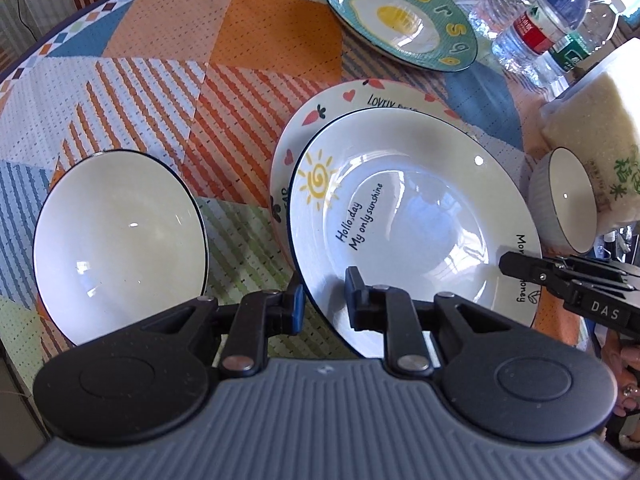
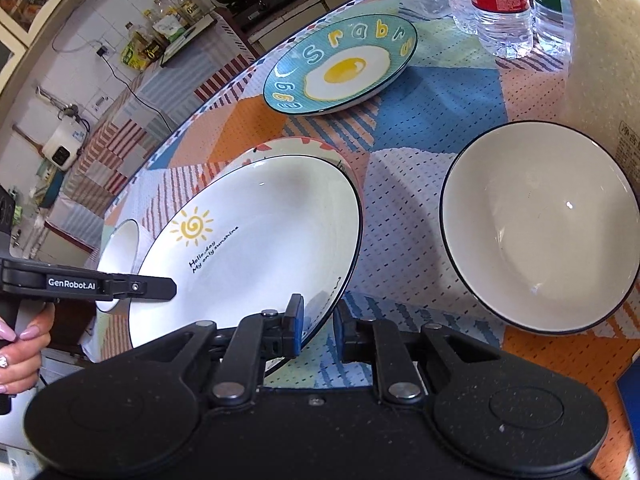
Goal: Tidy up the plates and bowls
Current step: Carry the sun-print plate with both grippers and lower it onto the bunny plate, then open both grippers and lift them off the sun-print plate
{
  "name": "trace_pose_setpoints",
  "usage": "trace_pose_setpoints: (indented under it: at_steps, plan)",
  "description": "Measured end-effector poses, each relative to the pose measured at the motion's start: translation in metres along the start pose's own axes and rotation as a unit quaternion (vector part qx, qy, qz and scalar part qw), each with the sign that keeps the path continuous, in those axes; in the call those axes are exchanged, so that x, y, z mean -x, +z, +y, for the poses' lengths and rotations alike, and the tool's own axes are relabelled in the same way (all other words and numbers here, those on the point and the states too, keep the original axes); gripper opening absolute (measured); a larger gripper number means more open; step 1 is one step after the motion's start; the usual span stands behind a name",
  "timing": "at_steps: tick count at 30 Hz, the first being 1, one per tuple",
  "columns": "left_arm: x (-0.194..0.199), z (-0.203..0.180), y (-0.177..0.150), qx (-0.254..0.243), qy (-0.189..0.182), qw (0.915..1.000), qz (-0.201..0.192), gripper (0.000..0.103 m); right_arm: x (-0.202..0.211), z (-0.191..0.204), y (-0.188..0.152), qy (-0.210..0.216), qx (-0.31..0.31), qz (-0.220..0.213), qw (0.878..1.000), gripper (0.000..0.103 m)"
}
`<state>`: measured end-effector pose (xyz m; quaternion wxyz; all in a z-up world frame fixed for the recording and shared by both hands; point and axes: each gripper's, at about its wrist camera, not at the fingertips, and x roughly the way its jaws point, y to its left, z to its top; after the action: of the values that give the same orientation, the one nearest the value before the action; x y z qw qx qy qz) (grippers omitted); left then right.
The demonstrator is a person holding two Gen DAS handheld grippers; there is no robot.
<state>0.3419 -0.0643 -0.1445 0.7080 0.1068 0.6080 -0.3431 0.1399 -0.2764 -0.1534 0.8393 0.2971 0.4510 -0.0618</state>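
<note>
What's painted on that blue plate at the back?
A fried egg with yellow and white letters around it on the blue plate; clearest in the right wrist view.

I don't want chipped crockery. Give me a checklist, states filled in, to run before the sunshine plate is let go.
1. Left gripper astride the near rim of the sunshine plate: ok.
2. Right gripper astride the same rim: ok.
3. Sunshine plate over the carrot plate: ok, but offset; the carrot plate's far rim shows.
4. Sunshine plate fully seated on it: cannot tell.
5. Left bowl and right bowl apart from the plate: ok.
6. Egg plate stacked: not ok, it lies alone farther back.
</note>
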Motion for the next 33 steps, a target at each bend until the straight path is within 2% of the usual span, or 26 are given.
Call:
trace_pose_setpoints:
  at_steps: [9,13,16,21,27,30,33]
  plan:
    - [-0.003,-0.007,0.007,0.009,0.025,0.9996,0.011,0.019,-0.001,0.017,0.007,-0.054,0.053,0.001,0.997,0.024]
    - [-0.008,-0.02,0.009,-0.02,0.067,0.9972,0.025,0.019,-0.004,0.035,0.008,-0.108,0.119,-0.008,0.987,0.026]
    - [-0.012,-0.023,0.008,-0.027,0.085,0.9956,0.026,0.019,-0.01,0.041,0.005,-0.131,0.141,-0.009,0.981,0.026]
    - [-0.01,-0.019,0.01,-0.007,0.088,0.9958,0.02,0.019,-0.013,0.039,0.005,-0.128,0.142,-0.019,0.981,0.027]
    - [0.005,-0.022,0.014,0.004,0.091,0.9959,0.005,0.02,-0.016,0.05,0.005,-0.143,0.189,-0.006,0.971,0.032]
    - [0.021,-0.027,0.014,0.005,0.072,0.9974,-0.008,0.02,0.005,0.052,0.013,-0.117,0.206,-0.014,0.971,0.038]
    - [0.038,-0.037,0.014,-0.005,0.069,0.9974,-0.021,0.021,0.031,0.054,0.021,-0.086,0.224,-0.038,0.97,0.044]
